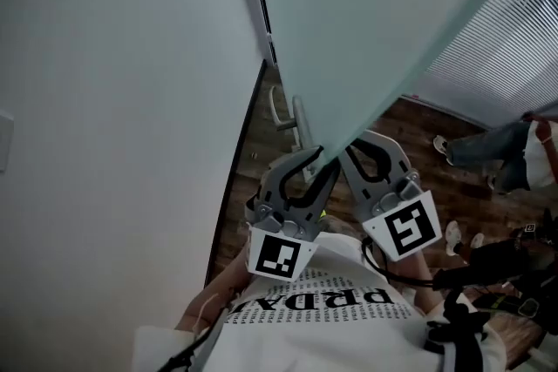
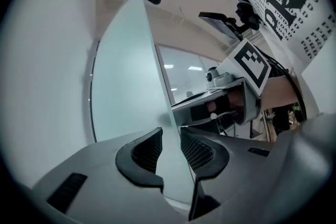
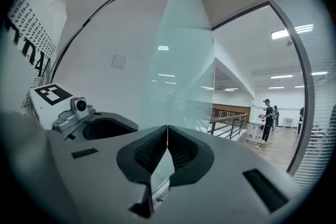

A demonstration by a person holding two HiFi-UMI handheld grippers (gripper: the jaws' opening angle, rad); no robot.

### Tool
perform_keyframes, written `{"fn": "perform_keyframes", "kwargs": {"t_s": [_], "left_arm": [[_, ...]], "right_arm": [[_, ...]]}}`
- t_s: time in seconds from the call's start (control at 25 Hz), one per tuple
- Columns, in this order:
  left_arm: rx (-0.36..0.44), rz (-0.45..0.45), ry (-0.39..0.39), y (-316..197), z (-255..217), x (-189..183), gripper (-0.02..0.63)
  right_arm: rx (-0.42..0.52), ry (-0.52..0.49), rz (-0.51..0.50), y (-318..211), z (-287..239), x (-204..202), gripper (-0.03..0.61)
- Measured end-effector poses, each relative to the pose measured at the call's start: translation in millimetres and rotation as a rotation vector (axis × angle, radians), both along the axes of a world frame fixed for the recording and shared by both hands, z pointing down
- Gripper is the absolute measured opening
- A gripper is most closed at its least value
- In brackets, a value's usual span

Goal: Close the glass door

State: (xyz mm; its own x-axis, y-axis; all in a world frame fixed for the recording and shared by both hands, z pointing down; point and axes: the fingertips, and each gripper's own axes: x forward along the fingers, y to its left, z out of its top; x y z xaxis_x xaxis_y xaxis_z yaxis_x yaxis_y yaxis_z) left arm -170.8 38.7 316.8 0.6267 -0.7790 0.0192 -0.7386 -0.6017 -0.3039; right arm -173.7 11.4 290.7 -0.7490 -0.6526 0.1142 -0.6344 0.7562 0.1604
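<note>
- White printed shirt point(image 1: 349, 318) of the person holding the tools fills the bottom of the head view
- Just beyond it sit the two marker cubes, the left one point(image 1: 281, 255) lower and the right one point(image 1: 410, 226) tilted, close together but apart
- Left gripper point(image 1: 309, 170) reaches up to the lower edge of the glass door point(image 1: 366, 22); in the left gripper view its fingers point(image 2: 144, 152) stand a narrow gap apart, one on each face of the pane, and the frosted glass fills that gap
- Right gripper point(image 1: 362, 157) sits just beside it on the same edge; in the right gripper view its fingers point(image 3: 149, 152) are pressed nearly together at the tips, pinching the pane seen edge-on
- The door hangs as a pale frosted sheet slanting from the top of the head view down to the two grippers, swung away from the white wall point(image 1: 113, 100) at the left
- A metal door handle point(image 1: 292, 113) shows just past the grippers, beside the dark frame line
- Wood-pattern floor point(image 1: 418, 135) lies below
- Farther right, another person's legs point(image 1: 488, 148) stand near slatted blinds point(image 1: 514, 39)
</note>
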Motion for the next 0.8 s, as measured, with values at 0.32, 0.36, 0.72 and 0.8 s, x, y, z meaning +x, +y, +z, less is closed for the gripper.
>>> {"fn": "perform_keyframes", "kwargs": {"t_s": [0.32, 0.36, 0.72, 0.8], "left_arm": [[-0.001, 0.094, -0.038, -21.4, -5.3, 61.8, 0.110], [0.005, 0.092, -0.042, -21.8, -3.5, 64.7, 0.110], [0.032, 0.014, -0.056, -30.4, 11.5, 73.6, 0.110], [0.034, 0.000, -0.053, -31.4, 12.2, 74.1, 0.110]], "right_arm": [[0.025, -0.011, 0.110, -15.1, -13.6, 71.9, -0.003], [0.026, -0.013, 0.112, -13.6, -13.2, 75.7, -0.003], [0.045, -0.021, 0.032, -3.5, -12.9, 89.6, -0.003], [0.053, -0.022, 0.020, -4.2, -13.8, 90.8, -0.003]]}}
